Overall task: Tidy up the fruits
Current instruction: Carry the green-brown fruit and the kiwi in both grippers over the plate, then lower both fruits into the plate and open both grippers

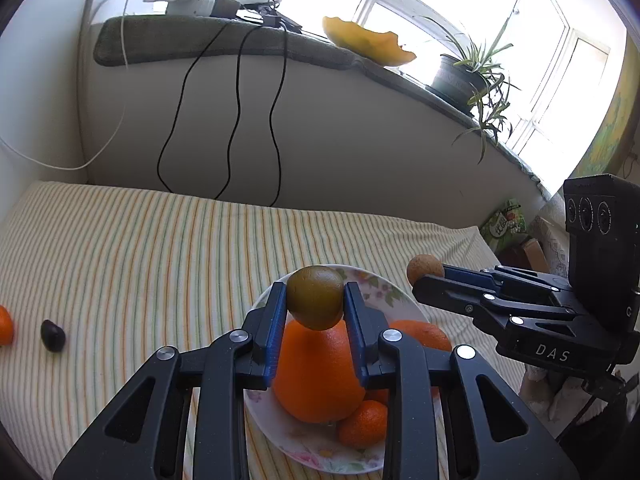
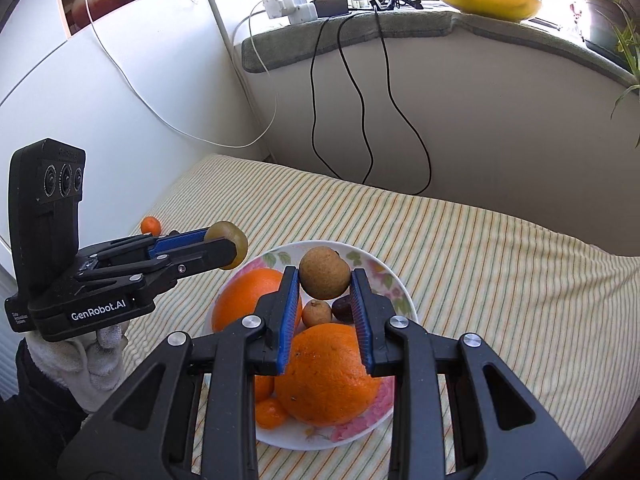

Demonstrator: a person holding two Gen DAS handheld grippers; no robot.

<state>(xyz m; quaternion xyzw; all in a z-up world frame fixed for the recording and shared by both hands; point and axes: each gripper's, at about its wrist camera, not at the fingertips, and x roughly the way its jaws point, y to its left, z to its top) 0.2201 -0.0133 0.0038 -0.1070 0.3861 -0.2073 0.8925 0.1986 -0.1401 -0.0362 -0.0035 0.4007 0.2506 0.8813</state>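
Note:
My left gripper point(image 1: 316, 300) is shut on a green-brown round fruit point(image 1: 316, 298) and holds it above the floral plate point(image 1: 276, 432); it also shows in the right wrist view point(image 2: 228, 245). My right gripper point(image 2: 325, 278) is shut on a tan rough-skinned fruit point(image 2: 325, 275) above the same plate point(image 2: 394, 280); it also shows in the left wrist view point(image 1: 425, 270). The plate holds two big oranges point(image 2: 326, 376), small mandarins point(image 2: 270, 414), a small tan fruit point(image 2: 317, 313) and a dark fruit point(image 2: 344, 309). A dark fruit point(image 1: 53, 335) and a mandarin point(image 1: 5, 325) lie on the striped cloth.
The striped cloth point(image 1: 140, 248) covers the surface up to a white wall. Cables point(image 1: 236, 120) hang from the window sill point(image 1: 192, 42), which carries chargers, a yellow bowl point(image 1: 366, 42) and a potted plant point(image 1: 476, 76). Boxes and a green packet point(image 1: 506, 226) sit at the right.

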